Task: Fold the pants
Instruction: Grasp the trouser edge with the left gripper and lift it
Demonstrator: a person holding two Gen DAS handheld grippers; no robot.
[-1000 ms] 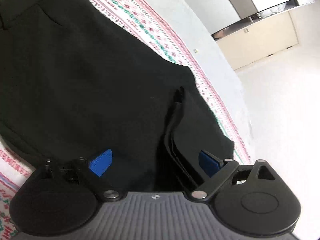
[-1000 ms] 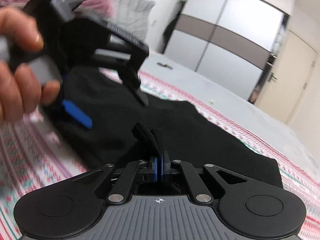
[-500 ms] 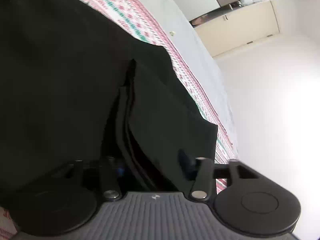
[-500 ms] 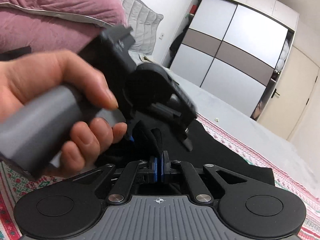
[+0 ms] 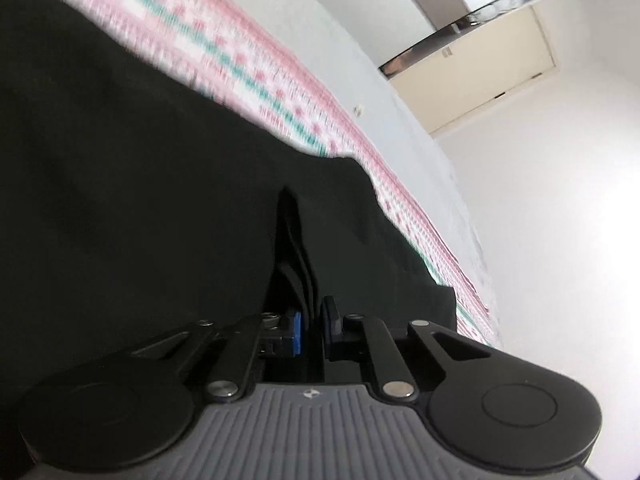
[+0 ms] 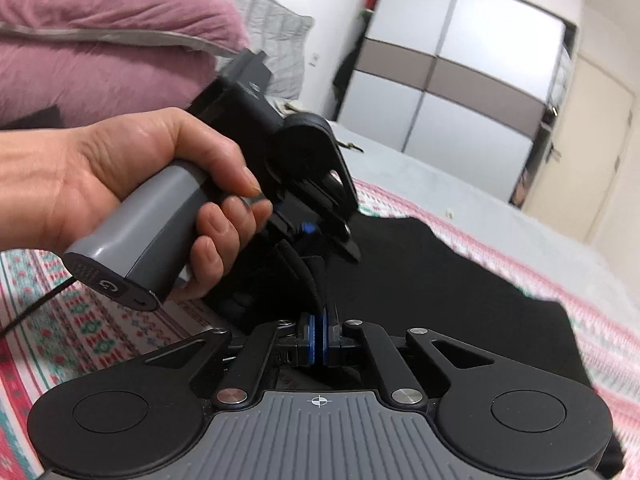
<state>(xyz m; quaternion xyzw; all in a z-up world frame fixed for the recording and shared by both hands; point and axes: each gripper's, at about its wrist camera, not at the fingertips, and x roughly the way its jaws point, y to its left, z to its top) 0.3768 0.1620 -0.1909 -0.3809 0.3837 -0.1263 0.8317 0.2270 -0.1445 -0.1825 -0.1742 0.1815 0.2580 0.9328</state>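
Black pants (image 5: 140, 200) lie on a patterned pink bedspread (image 5: 248, 64). My left gripper (image 5: 312, 332) is shut on a bunched edge of the pants, several fabric layers pinched between its blue pads. In the right wrist view the pants (image 6: 460, 312) spread to the right, and my right gripper (image 6: 318, 340) is shut on a fold of the same fabric. The left gripper (image 6: 316, 220), held by a hand (image 6: 132, 184), is just ahead of the right one, gripping the same raised edge.
A mauve pillow (image 6: 100, 40) and a grey quilted headboard (image 6: 272, 40) sit at the bed's head. A grey sheet (image 6: 460, 184) covers the far side. A white and brown wardrobe (image 6: 460, 72) and a cream door (image 6: 592, 152) stand beyond.
My left gripper went from open over the pants' edge to shut on the bunched fabric. It moved close in front of the right gripper, which stayed shut on its fold.
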